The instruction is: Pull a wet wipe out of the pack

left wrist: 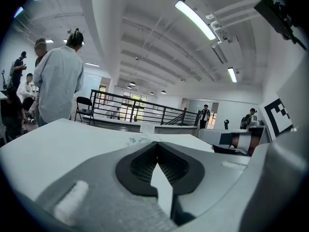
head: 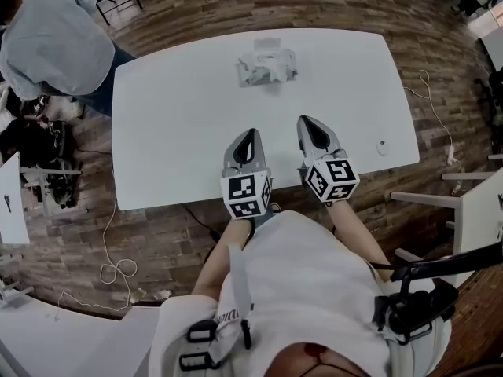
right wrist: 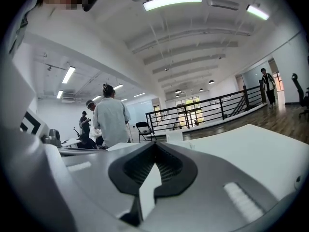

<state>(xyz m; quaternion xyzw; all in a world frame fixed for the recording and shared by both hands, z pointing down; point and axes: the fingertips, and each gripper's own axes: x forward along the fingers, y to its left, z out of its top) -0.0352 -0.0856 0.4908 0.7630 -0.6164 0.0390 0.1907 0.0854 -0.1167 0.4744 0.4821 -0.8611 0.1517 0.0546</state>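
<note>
The left hand-held gripper and the right hand-held gripper sat side by side over the near edge of the white table, in the lower middle of the head view. Each gripper's own view showed its jaw tips pressed together with nothing between them. Both pointed toward the wet wipe pack, which lay well apart from them near the table's far edge, at the upper middle of the frame, with a pale sheet seeming to stand up from its top.

The task looked to be at the approach, with nothing grasped yet. The next move would likely call for carrying both grippers across to the pack and opening the jaws, one to steady the pack and one to pinch the sheet.

Bare tabletop lay between, so nothing blocked the way. A small object rested by the right edge, off the path. A person in a light shirt stood beyond the upper left corner, and a loose cable trailed on the wooden floor.
</note>
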